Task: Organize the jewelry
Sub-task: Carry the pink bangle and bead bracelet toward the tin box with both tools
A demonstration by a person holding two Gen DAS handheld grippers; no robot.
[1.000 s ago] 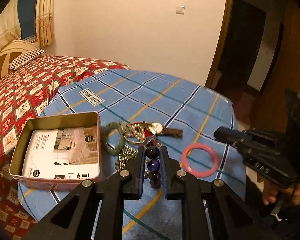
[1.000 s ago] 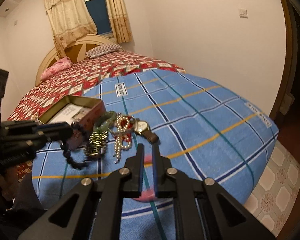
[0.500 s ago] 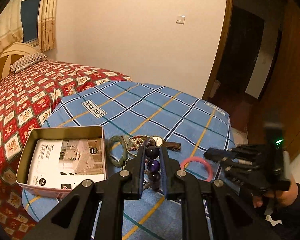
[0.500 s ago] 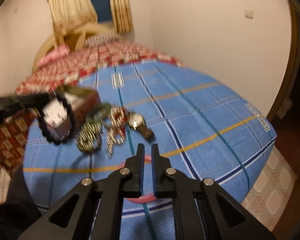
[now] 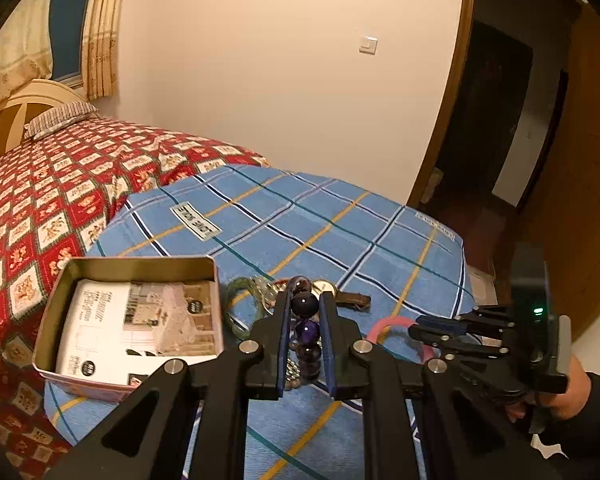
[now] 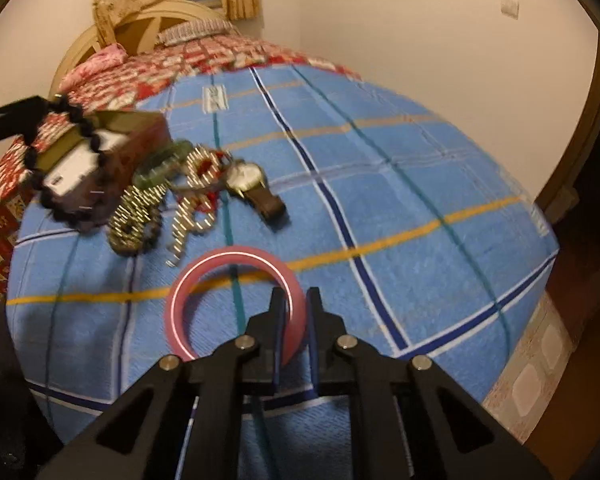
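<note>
A dark purple bead bracelet [image 5: 307, 330] hangs above the table, and my left gripper [image 5: 306, 294] is shut on it. The right wrist view shows that same left gripper [image 6: 46, 104] at the upper left with the bead bracelet [image 6: 96, 142] looped below it, in front of the tin. A pink bangle [image 6: 220, 258] lies flat on the blue plaid cloth. My right gripper [image 6: 295, 294] is down on its near right rim, jaws narrow with the rim between them. From the left wrist, the right gripper [image 5: 416, 328] sits at the pink bangle [image 5: 384, 322].
An open tin [image 5: 140, 262] lined with printed paper stands at the table's left. Beside it lies a pile: a green bangle [image 6: 160, 164], gold chains [image 6: 136, 216] and a watch [image 6: 248, 178]. A red patterned bed [image 5: 40, 184] is behind; a doorway is at right.
My right gripper has come down and forward onto the pink bangle's rim. The left gripper has risen a little with the bead bracelet still in it.
</note>
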